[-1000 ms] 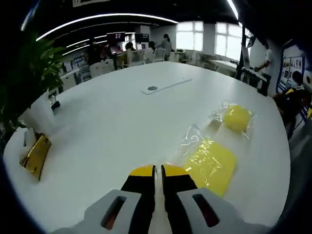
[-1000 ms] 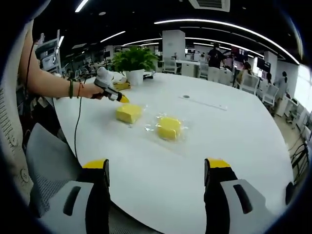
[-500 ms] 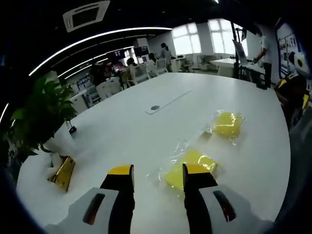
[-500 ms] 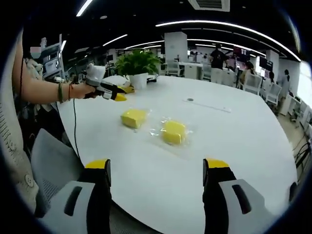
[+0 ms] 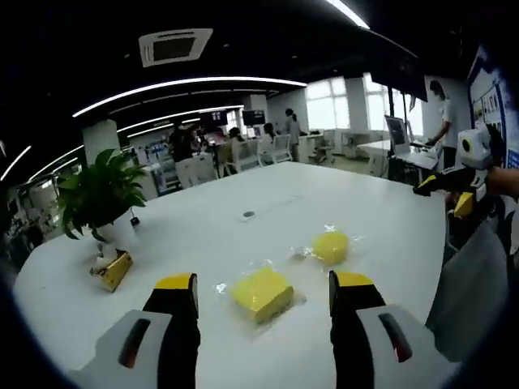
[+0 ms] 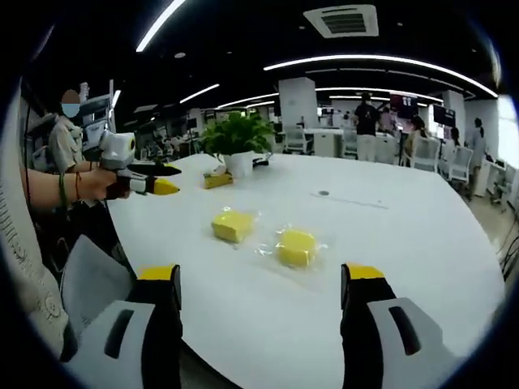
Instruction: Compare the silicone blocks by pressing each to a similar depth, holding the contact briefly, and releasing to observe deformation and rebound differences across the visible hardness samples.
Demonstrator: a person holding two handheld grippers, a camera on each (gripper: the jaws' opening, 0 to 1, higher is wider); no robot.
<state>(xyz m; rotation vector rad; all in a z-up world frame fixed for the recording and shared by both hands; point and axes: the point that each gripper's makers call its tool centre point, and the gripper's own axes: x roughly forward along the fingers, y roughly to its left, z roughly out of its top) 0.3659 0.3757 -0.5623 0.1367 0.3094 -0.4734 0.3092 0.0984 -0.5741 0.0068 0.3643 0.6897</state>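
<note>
Two yellow blocks lie on the white table (image 5: 203, 219), each in a crinkly clear wrapper, set side by side but apart, I judge so that each can be pressed on its own and compared. In the left gripper view the near block (image 5: 261, 293) is squarish with flat faces and soft edges, lying between my jaws and just ahead of them; the far block (image 5: 331, 245) looks rounder and a deeper yellow. In the right gripper view the same pair reads as the near block (image 6: 233, 225) to the left and the far block (image 6: 297, 247) to the right, both well ahead of me.

I hold the left gripper (image 5: 262, 285) with its jaws spread wide, nothing between them, above the table and short of the block. The right gripper (image 6: 259, 273) is likewise wide apart and empty, hanging back over the table edge. Neither touches a block, so I judge no press is under way.

Behind, a leafy plant (image 5: 101, 194) in a white pot stands by a small gold-coloured box (image 5: 115, 270). The table top is smooth and matt, with a round grommet (image 5: 248, 215) near its middle.
</note>
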